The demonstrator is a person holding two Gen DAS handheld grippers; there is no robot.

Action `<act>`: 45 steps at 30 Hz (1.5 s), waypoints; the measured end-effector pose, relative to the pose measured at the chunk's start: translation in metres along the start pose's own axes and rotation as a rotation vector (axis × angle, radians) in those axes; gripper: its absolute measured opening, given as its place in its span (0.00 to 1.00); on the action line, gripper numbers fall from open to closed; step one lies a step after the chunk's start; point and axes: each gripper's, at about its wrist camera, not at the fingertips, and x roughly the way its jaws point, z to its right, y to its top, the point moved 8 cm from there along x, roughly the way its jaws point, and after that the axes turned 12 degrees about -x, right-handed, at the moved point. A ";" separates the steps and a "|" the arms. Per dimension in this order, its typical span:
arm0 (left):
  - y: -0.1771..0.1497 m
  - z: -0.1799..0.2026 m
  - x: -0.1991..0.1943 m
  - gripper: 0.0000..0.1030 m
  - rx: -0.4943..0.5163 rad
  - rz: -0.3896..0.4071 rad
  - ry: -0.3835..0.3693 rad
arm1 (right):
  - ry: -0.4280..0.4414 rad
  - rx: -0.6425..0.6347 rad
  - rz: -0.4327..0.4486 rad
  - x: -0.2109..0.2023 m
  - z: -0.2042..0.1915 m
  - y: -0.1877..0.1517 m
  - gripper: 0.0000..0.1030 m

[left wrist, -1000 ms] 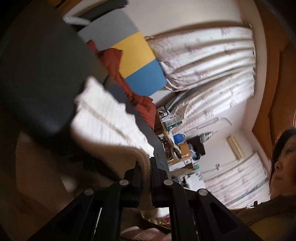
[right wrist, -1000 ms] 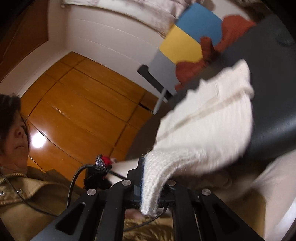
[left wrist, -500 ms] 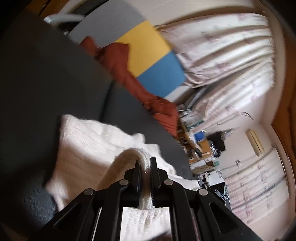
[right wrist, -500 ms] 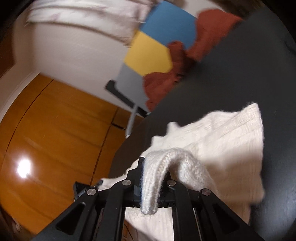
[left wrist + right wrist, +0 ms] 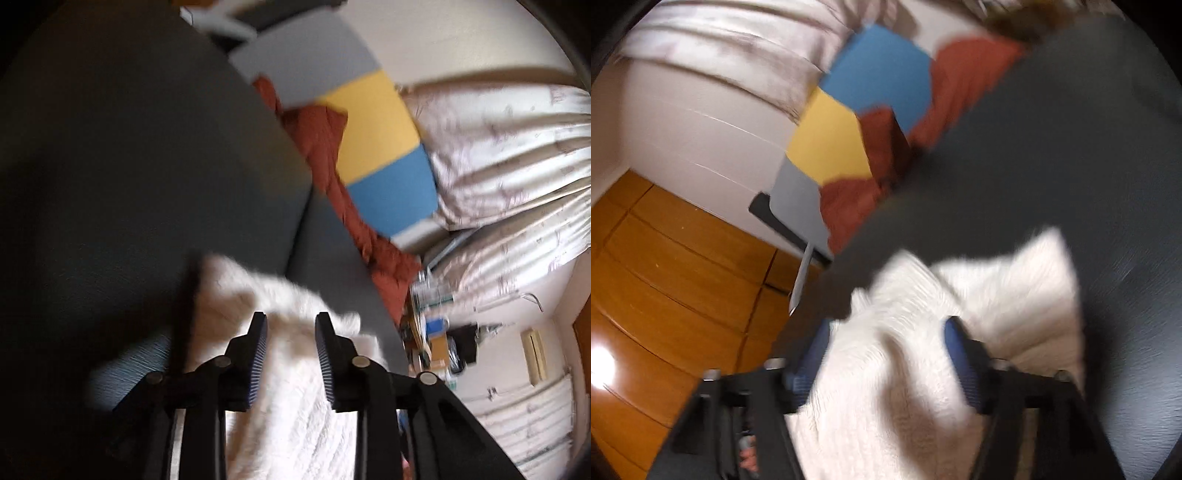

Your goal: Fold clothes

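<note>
A cream white knitted sweater (image 5: 288, 398) lies folded on the dark grey table (image 5: 129, 166). My left gripper (image 5: 290, 321) is open just above it, with the knit showing between its spread fingers. In the right wrist view the same sweater (image 5: 1004, 295) lies on the dark table (image 5: 1071, 147). My right gripper (image 5: 886, 332) is open wide over the sweater's near fold, its blue pads (image 5: 955, 336) on either side of the cloth. Both views are blurred by motion.
A rust-red cloth (image 5: 325, 147) lies along the table's far edge. Behind it stands a grey, yellow and blue panel (image 5: 373, 122). Pale curtains (image 5: 517, 155) hang at the right. An orange wooden floor (image 5: 665, 277) lies beside the table.
Both grippers were shut on the sweater's edge and lowered it onto the table. Both have now opened and let it go, and the sweater lies flat.
</note>
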 end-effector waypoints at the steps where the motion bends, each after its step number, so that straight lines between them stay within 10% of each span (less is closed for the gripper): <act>1: 0.002 -0.001 -0.007 0.30 0.017 0.029 0.005 | -0.020 -0.058 0.009 -0.007 -0.005 0.002 0.66; 12: -0.041 0.000 0.029 0.31 0.302 -0.086 0.180 | -0.239 -0.395 -0.284 0.032 0.000 -0.012 0.55; 14: -0.045 0.002 0.030 0.31 0.356 -0.073 0.206 | -0.273 -0.472 -0.325 0.041 -0.002 -0.018 0.33; 15: -0.046 0.004 0.030 0.31 0.371 -0.068 0.217 | -0.291 -0.511 -0.346 0.045 -0.003 -0.021 0.05; 22: -0.046 0.006 0.023 0.31 0.355 -0.025 0.220 | -0.355 -0.484 -0.172 0.025 -0.013 0.017 0.06; 37: -0.037 0.011 0.021 0.40 0.374 0.006 0.285 | -0.375 -0.329 -0.148 0.035 0.034 -0.019 0.07; 40: -0.045 0.014 0.030 0.33 0.389 -0.064 0.288 | -0.364 -0.314 -0.142 0.045 0.031 -0.017 0.07; 42: -0.049 0.023 0.030 0.05 0.409 -0.069 0.274 | -0.369 -0.320 -0.141 0.045 0.030 -0.017 0.07; 45: -0.041 0.039 0.009 0.06 0.432 0.022 0.235 | -0.378 -0.329 -0.140 0.045 0.028 -0.018 0.07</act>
